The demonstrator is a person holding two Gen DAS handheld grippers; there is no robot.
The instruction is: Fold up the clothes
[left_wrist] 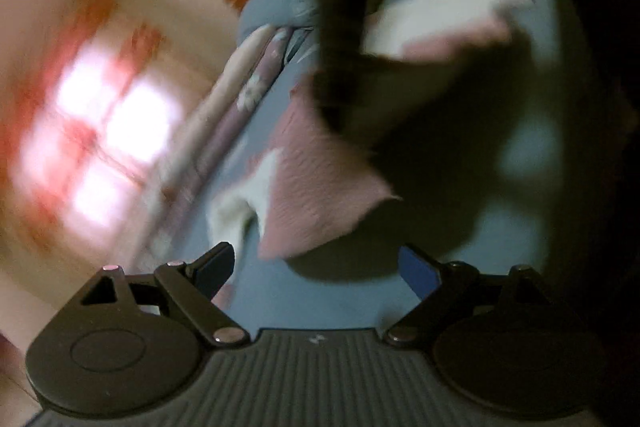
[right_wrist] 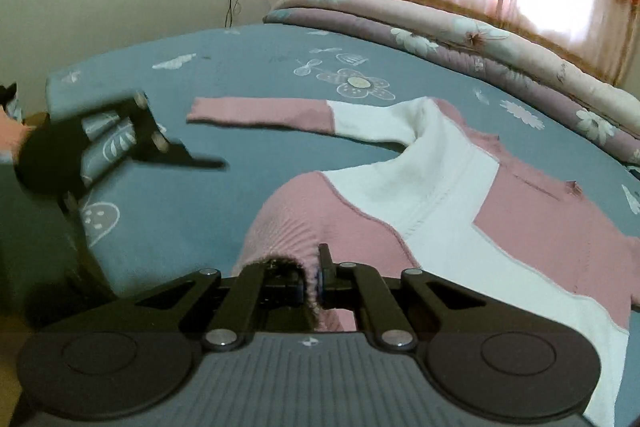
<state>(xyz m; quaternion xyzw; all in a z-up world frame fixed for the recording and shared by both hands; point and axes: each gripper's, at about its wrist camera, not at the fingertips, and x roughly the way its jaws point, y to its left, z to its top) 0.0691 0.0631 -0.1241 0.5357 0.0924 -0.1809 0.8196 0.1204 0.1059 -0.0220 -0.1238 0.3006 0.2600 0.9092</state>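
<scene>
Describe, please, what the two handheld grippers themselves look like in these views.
Both the left gripper and the right gripper are matte black: a ribbed grey-black base with a small white mark, two round discs, angular linkage arms on silver rivets. The left gripper's pads are blue.

The left wrist view was smeared by motion: the red-curtained window (left_wrist: 100, 131) was only glowing patches. A dark blurred shape (left_wrist: 344, 39) hid part of the pink-and-white knit sweater (left_wrist: 320, 187). In the right wrist view, the sweater's right side ran off the frame edge, and the left tool (right_wrist: 200, 163) was blurred.
</scene>
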